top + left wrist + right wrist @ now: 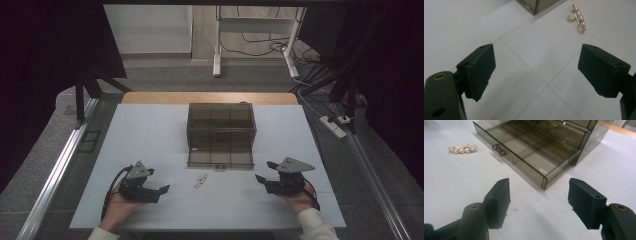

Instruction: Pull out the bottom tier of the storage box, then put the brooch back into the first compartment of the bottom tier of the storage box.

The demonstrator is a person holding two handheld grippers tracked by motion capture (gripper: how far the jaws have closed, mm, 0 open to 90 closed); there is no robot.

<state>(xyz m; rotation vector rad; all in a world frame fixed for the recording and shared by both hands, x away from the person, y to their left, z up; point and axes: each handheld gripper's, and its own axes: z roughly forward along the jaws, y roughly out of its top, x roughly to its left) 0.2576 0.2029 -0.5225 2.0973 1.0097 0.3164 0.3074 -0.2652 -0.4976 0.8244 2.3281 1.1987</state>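
Both tools are spread wide with nothing between the jaws: your left tool hangs just over the white worktop at about 8 o'clock from the smoked organiser box, your right tool at about 4 o'clock from it. The pearl hair clip lies flat on the worktop between the two tools, just in front of the pulled-out bottom drawer, at 6 o'clock from the box and apart from it.

The clip is thin, low and bumpy. If you come down on it with the pads across the pearl row, it may well roll or skate away on the smooth surface; take it along its narrow width instead. In the left gripper view the clip sits at about 1 o'clock, off the tool's centre line, so closing without lining up would likely catch only one end and flip it.

The drawer front and its small knob stand close to the clip. Swing the right tool carelessly and you could nudge the drawer shut or shift the light box. Release high, and the clip could bounce across a divider.
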